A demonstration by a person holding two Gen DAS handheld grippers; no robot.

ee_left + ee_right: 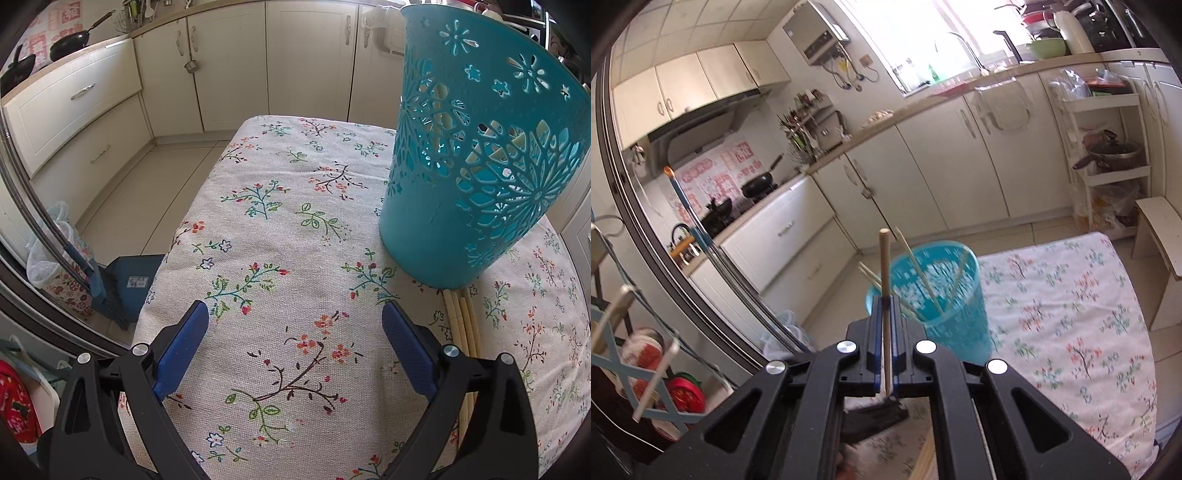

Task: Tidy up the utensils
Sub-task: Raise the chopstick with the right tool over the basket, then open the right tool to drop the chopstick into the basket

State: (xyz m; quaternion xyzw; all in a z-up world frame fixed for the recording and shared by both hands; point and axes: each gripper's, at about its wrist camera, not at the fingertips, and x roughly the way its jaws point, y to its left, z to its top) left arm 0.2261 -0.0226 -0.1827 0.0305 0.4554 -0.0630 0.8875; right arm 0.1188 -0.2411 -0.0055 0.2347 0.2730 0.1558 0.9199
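Observation:
A teal perforated plastic basket (476, 162) stands on the floral tablecloth (280, 236), to the right and ahead of my left gripper (295, 314), which is open and empty just above the cloth. Several pale chopsticks (463, 325) lie on the cloth by the basket's base, next to the left gripper's right finger. In the right wrist view my right gripper (886, 301) is shut on a wooden chopstick (884, 266) held upright, high above the table. The basket (945, 295) sits just beyond it with several chopsticks (919, 273) leaning inside.
The cloth-covered table (1078, 302) ends on its left at a drop to the tiled floor (147, 192). A dustpan and broom (118, 288) and a lined bin (55, 266) stand by the left edge. Kitchen cabinets (236, 74) run behind. A wooden stool (1160, 236) is at the right.

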